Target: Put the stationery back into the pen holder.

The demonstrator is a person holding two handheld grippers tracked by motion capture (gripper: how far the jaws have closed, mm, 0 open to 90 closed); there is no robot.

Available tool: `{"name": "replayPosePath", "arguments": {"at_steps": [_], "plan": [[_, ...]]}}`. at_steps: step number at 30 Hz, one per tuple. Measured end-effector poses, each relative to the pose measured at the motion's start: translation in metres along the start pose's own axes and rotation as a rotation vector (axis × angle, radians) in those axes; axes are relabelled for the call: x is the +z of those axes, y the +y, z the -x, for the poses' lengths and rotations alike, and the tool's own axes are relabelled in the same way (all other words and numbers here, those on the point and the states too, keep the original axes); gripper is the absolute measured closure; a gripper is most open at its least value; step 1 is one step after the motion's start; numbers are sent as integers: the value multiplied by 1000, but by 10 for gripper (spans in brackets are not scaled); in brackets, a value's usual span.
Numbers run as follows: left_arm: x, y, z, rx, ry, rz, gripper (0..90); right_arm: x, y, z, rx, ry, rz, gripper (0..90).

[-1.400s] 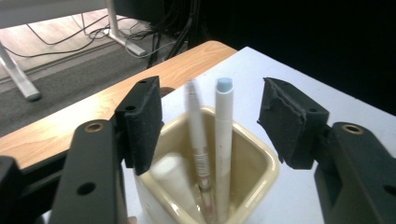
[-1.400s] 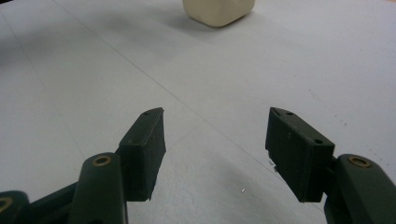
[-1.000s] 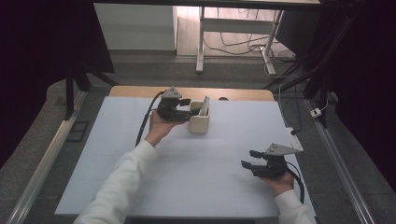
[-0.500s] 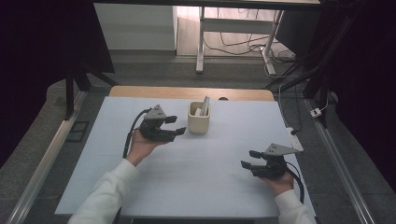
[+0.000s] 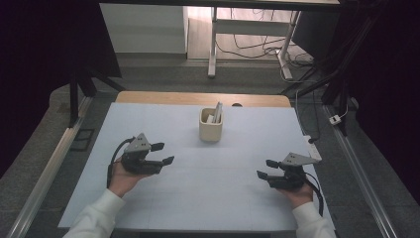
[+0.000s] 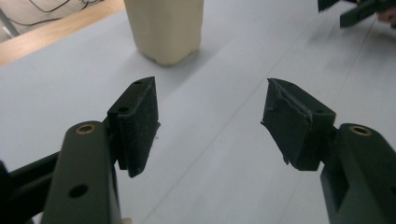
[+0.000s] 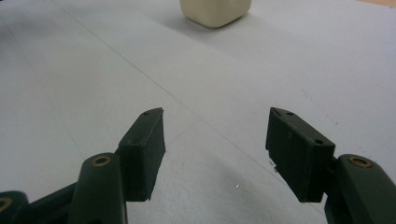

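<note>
The left gripper [image 5: 161, 153] is held low over the white table sheet [image 5: 223, 198], jaws spread, nothing between them. The right gripper [image 5: 265, 169] is likewise spread and empty, near the sheet's right edge. The cream cup [image 5: 210, 124] stands upright toward the far middle of the sheet, well apart from both grippers, with a flat grey piece [image 5: 217, 112] leaned inside it.
</note>
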State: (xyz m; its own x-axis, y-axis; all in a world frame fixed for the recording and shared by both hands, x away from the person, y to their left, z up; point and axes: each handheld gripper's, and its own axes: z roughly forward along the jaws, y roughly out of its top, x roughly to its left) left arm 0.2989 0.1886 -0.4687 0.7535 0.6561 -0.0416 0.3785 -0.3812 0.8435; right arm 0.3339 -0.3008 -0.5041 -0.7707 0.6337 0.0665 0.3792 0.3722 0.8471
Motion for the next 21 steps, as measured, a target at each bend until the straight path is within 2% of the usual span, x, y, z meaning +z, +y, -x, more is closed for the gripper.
{"name": "replayPosePath", "arguments": {"at_steps": [5,11,21], "plan": [[-11,-19,5,7,20,-25,333,-3,0,1,-3,-6,6,366],[-20,-38,5,-30,16,-29,314,-4,0,1,-8,-14,10,365],[-23,-46,2,-45,27,-33,303,-3,1,-2,-37,-14,10,365]]}}
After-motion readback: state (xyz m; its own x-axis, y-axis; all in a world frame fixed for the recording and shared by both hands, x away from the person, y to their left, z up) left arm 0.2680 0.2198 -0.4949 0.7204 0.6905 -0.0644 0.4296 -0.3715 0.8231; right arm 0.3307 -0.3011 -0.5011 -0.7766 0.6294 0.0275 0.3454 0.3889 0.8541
